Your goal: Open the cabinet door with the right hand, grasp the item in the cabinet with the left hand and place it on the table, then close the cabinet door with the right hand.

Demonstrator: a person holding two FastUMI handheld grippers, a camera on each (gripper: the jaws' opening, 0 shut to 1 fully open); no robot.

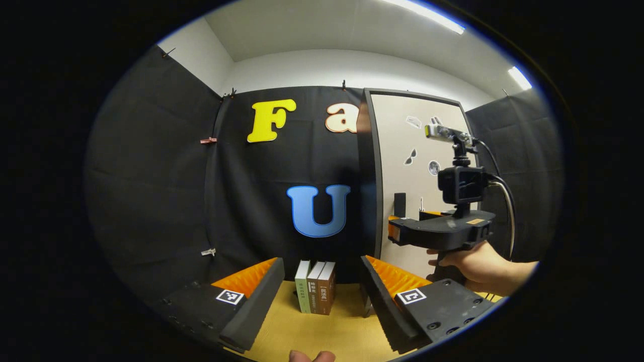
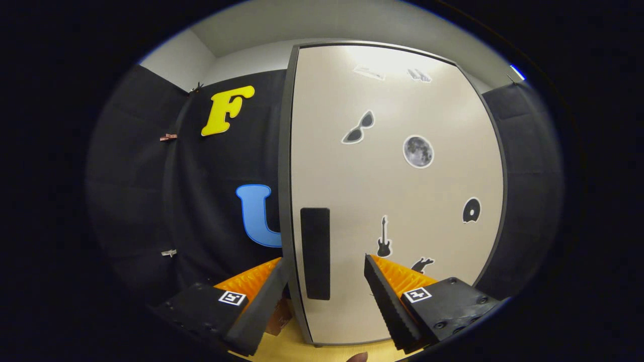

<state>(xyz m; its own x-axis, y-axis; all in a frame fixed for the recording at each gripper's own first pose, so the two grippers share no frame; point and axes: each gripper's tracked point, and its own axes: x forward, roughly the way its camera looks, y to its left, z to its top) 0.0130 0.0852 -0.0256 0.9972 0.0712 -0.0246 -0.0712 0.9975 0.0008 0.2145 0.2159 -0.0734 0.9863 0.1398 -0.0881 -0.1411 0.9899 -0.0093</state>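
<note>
The tall cabinet (image 1: 417, 166) stands on the right, and its pale door (image 2: 397, 201) with stickers is shut, hiding whatever is inside. My right gripper (image 2: 324, 260) is open close in front of the door. The black door handle (image 2: 315, 254) lies between its spread fingers, untouched. In the left gripper view, a hand holds that right gripper (image 1: 395, 229) just below the handle (image 1: 399, 204). My left gripper (image 1: 320, 261) is open and holds nothing. It hangs over the wooden table (image 1: 322, 337), left of the cabinet.
Three books (image 1: 316, 294) stand upright on the table against the black cloth wall, just left of the cabinet's front edge. A corner of them (image 2: 279, 317) shows behind my right gripper's left finger. Cloth walls close in the left and right sides.
</note>
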